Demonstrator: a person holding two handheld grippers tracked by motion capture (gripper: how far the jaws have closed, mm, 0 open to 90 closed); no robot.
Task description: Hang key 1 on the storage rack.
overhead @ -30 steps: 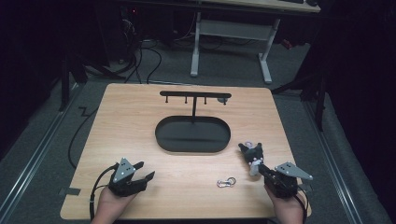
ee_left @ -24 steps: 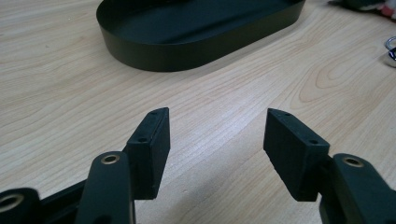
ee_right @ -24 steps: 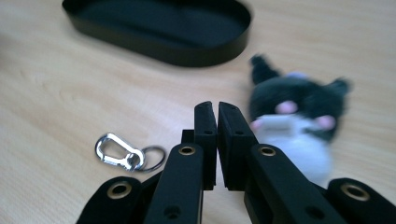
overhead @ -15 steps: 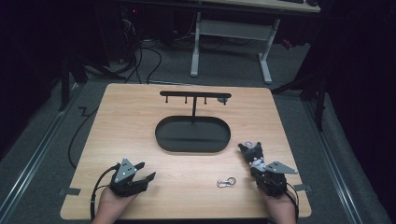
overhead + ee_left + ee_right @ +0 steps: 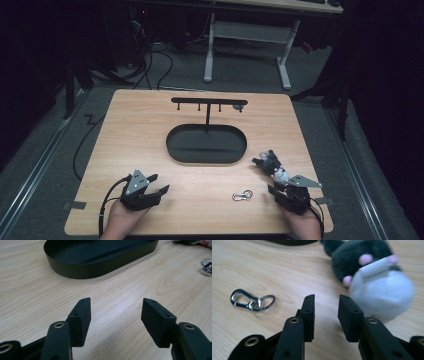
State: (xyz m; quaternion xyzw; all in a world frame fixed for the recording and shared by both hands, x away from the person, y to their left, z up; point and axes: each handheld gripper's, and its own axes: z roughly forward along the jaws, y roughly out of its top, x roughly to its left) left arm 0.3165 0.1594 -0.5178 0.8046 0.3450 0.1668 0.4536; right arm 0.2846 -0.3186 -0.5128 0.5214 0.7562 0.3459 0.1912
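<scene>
1. The left gripper [image 5: 159,189] lay low at the near left part of the table [image 5: 125,130], gripped from behind by the person's left hand [image 5: 122,220], its tips aimed up and to the right toward the tray.
2. Its jaws stood wide apart with bare wood between them in the left gripper view; nothing was held.
3. The right gripper [image 5: 274,188] sat at the near right edge, held by the right hand [image 5: 305,227], its grey three-cornered plate [image 5: 303,181] on top.
4. Its jaws were parted by a narrow gap in the right gripper view, with nothing between them.
5. The plush toy [image 5: 374,272], dark grey with a white part and pink spots, lay on the wood just beyond and to the right of the right fingertips, near the right finger [image 5: 348,315]; contact could not be told.
6. The key ring with its clip [image 5: 252,301] lay flat to the left of those fingers, apart from them.
7. The black oval tray [image 5: 206,145] stood well ahead of both grippers; no object could be made out in it, only the post of the hook stand [image 5: 208,102] rising at its far side.
</scene>
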